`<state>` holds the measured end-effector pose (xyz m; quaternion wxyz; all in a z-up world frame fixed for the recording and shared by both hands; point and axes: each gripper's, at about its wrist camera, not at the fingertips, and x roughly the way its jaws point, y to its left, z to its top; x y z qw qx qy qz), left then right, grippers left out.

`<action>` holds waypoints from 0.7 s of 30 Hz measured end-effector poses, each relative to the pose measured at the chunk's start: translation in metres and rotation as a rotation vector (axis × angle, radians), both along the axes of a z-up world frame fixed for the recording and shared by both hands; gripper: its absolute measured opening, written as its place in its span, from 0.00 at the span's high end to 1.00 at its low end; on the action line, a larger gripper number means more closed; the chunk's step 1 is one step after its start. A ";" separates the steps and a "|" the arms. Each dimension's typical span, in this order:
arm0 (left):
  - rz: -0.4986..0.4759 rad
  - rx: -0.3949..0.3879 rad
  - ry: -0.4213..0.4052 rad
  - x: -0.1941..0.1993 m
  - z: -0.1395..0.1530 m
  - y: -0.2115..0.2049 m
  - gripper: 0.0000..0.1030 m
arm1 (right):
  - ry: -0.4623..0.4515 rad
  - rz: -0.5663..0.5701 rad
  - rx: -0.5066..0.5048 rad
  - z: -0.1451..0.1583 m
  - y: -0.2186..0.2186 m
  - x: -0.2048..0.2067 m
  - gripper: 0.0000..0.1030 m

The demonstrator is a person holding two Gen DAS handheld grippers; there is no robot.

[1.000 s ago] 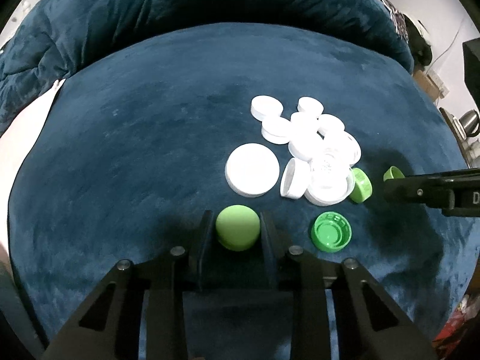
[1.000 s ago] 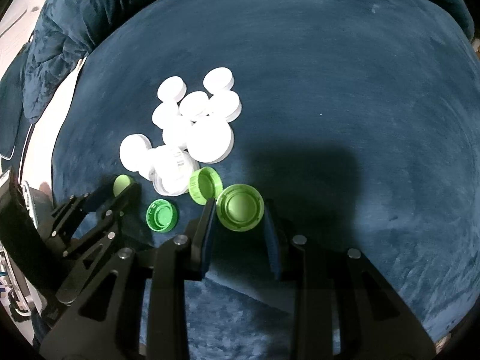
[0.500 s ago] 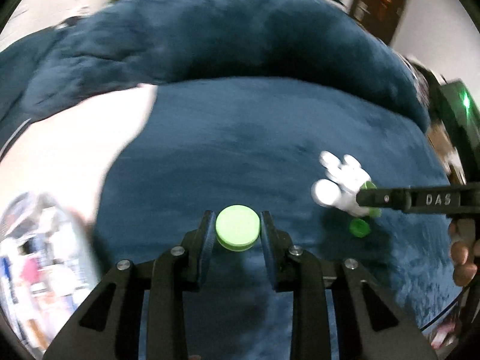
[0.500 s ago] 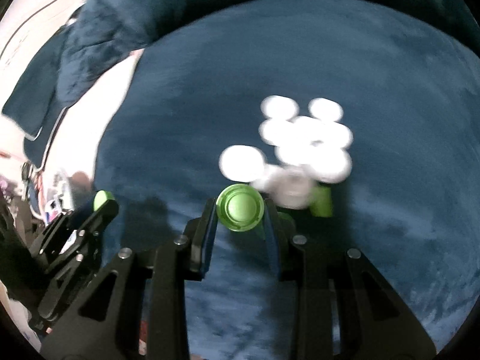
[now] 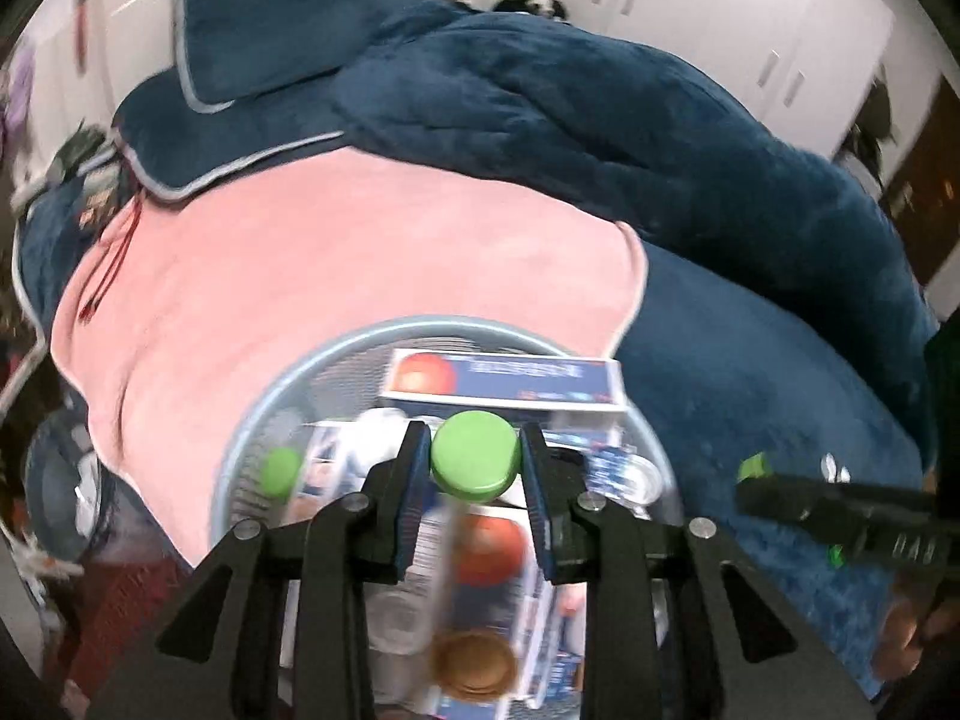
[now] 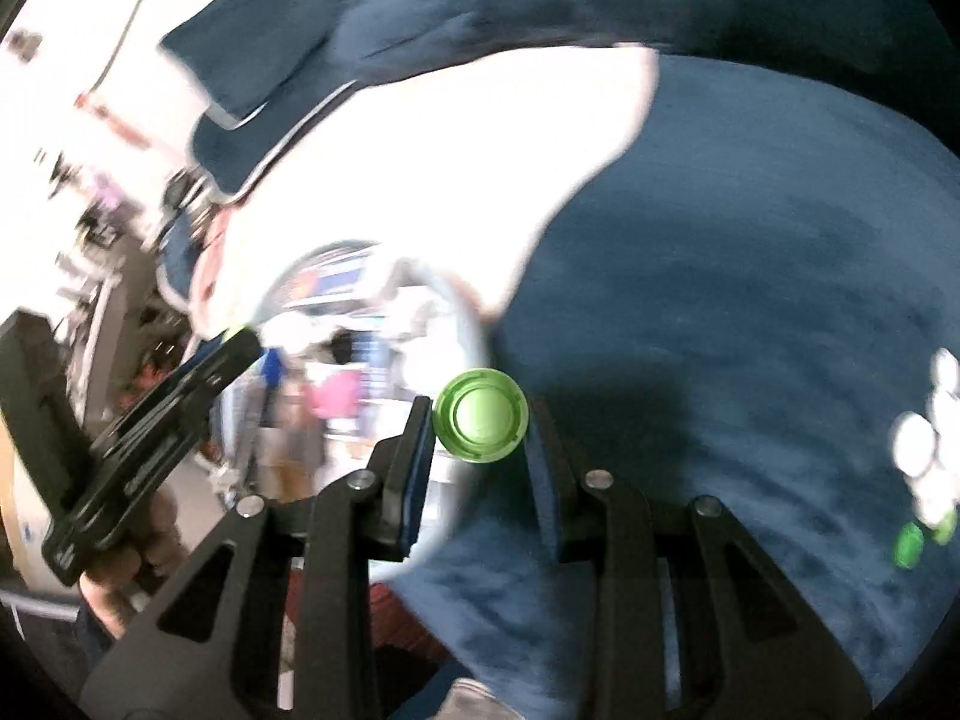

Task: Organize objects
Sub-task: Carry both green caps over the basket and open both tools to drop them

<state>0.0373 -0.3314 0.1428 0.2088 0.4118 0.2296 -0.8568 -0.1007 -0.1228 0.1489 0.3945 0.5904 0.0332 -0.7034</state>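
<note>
Caps, green: two gripped, one per tool. Left gripper (image 5: 476, 468) clamped on smooth green cap (image 5: 476, 459), held above round mesh bin (image 5: 312, 372). Right gripper (image 6: 480, 429) clamped on ridged green cap (image 6: 480, 423), over bin's edge beside blue blanket (image 6: 750, 228). Inside bin: printed cartons (image 5: 504, 383), one loose green cap (image 5: 279, 470), brown disc (image 5: 474, 666). White caps (image 6: 924, 438) heaped far right on blanket, blurred, uncountable.

no readable text, print on the boxes (image 5: 504, 381) too blurred
</note>
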 end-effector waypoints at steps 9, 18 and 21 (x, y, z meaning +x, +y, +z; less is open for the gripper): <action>0.024 0.056 -0.007 0.004 -0.016 -0.025 0.53 | -0.056 0.123 -0.110 -0.006 -0.072 0.026 0.69; 0.090 -0.081 -0.062 0.015 -0.001 -0.019 0.02 | 0.013 0.051 -0.035 0.001 -0.056 0.022 0.14; 0.073 -0.143 -0.092 0.011 0.002 -0.006 0.01 | 0.068 -0.007 0.013 0.004 -0.036 0.013 0.06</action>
